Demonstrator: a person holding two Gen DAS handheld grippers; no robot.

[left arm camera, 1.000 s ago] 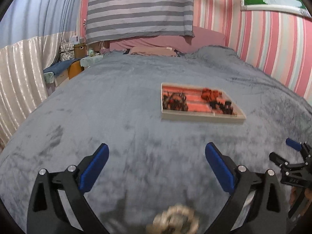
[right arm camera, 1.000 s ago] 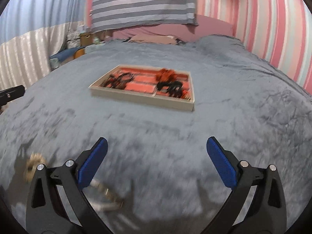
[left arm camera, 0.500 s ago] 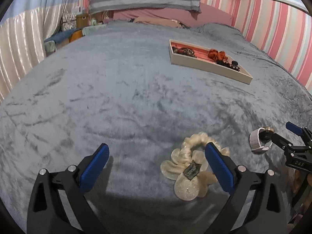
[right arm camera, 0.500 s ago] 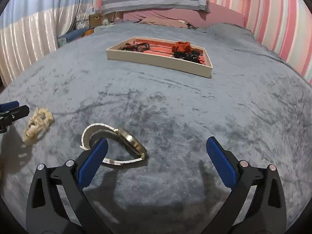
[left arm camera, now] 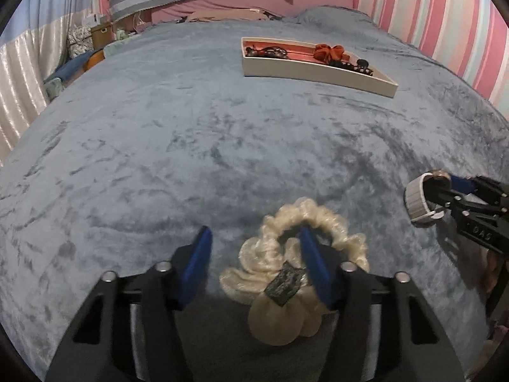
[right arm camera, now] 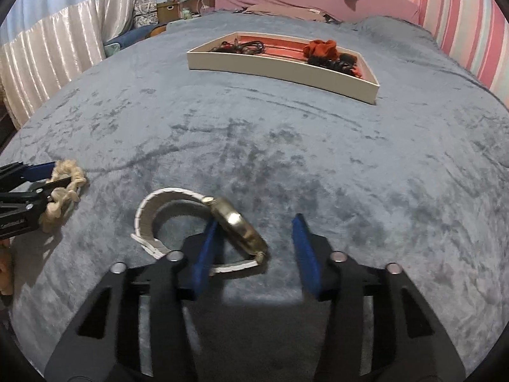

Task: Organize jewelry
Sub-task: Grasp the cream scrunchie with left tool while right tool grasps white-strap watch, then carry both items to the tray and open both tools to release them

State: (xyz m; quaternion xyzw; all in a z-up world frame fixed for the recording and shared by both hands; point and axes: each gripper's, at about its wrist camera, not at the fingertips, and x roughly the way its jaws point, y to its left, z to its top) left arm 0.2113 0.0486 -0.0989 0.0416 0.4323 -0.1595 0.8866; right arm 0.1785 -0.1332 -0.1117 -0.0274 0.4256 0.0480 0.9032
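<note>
A cream scrunchie (left arm camera: 286, 273) with a dark tag lies on the grey bedspread. My left gripper (left arm camera: 254, 258) is open around it; its right finger sits inside the scrunchie's loop. The scrunchie also shows in the right wrist view (right arm camera: 63, 187). A gold watch with a white band (right arm camera: 197, 222) lies on its side. My right gripper (right arm camera: 254, 248) is open, with the watch face between its fingers and the left finger inside the band's loop. The watch also shows in the left wrist view (left arm camera: 420, 197). A cream tray (left arm camera: 318, 74) with a pink lining holds dark jewelry and an orange scrunchie (left arm camera: 329, 52).
The tray also shows in the right wrist view (right arm camera: 280, 67), far across the bed. Pink pillows and a striped cloth lie at the head of the bed (right arm camera: 286, 3). Curtains hang at the left (right arm camera: 47, 63), a striped wall at the right.
Both grippers have dropped low and moved forward onto their objects. Their jaws have narrowed, the left around the scrunchie, the right around the watch.
</note>
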